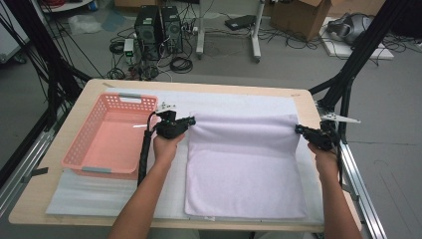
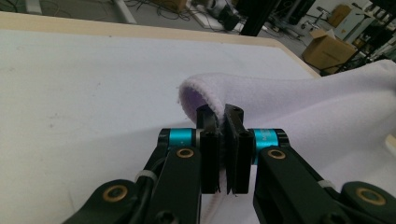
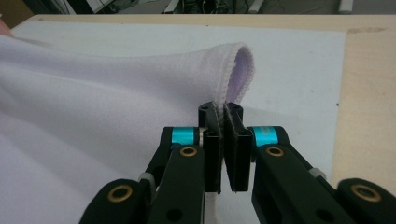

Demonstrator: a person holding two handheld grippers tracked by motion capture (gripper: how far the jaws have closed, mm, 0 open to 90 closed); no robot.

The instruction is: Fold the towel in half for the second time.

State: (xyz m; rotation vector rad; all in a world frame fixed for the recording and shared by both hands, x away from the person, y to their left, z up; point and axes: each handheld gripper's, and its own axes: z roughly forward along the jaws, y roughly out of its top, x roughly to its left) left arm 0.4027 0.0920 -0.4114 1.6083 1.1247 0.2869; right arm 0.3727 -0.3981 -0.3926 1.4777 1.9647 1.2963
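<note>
A person is standing at the table (image 1: 59, 196), holding a pale lilac towel (image 1: 246, 169) by its two far corners. The left gripper (image 1: 190, 121) is pinching the far-left corner, its jaws clenched on the hem, which is curling over just above them in the left gripper view. The right gripper (image 1: 299, 129) is clamping the far-right corner the same way. The towel's far edge is hanging lifted between the two grippers, while its near part is lying flat on the white mat (image 1: 79, 194). A pink basket (image 1: 114, 139) is sitting just left of the left hand (image 1: 166, 147).
</note>
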